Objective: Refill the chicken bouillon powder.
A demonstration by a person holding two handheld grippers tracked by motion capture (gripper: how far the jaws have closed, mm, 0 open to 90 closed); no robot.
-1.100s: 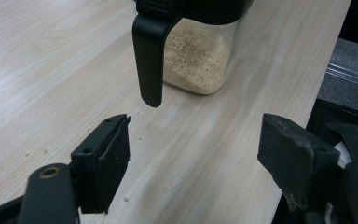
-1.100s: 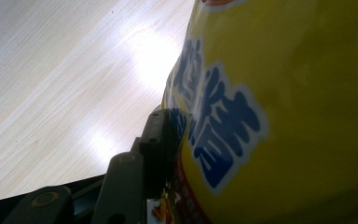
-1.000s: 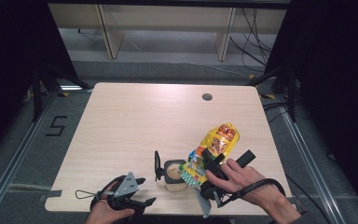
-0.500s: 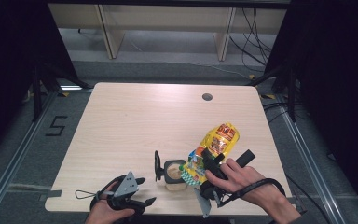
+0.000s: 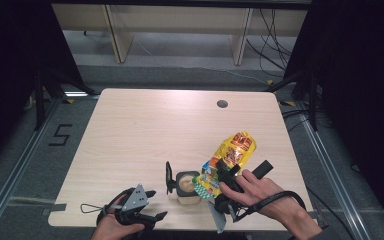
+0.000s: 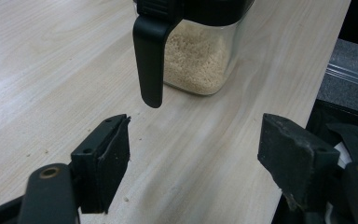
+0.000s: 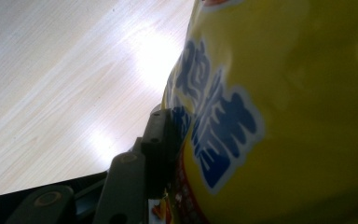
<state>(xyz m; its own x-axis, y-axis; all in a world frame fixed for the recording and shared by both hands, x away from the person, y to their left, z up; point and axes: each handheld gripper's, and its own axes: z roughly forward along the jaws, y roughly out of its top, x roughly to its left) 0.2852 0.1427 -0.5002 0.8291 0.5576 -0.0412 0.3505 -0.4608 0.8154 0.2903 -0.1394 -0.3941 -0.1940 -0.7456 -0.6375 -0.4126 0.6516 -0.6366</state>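
My right claw [image 5: 226,170] is clamped on the one yellow snack bag [image 5: 228,162], its pad pressed flat against the printed side in the right gripper view, where the bag [image 7: 279,107] looms up close. The bag's long axis runs slantwise, from its upper end farther out on the counter [image 5: 150,130] down to its lower end, which tips over the open mouth of the one clear jar [image 5: 187,186]. That is the relation the next move turns on, I judge: the bag's mouth sits right at the jar's rim, so any pouring depends on keeping it above that opening. The jar stands near the counter's near edge, between my two hands, just left of the right claw and nearer to it than to the other. My left claw [image 5: 147,205] rests low on the counter with its jaws apart and nothing between them; ahead of it in the left gripper view stand the jar's black handle [image 6: 149,60] and the pale grains [image 6: 196,60] inside.
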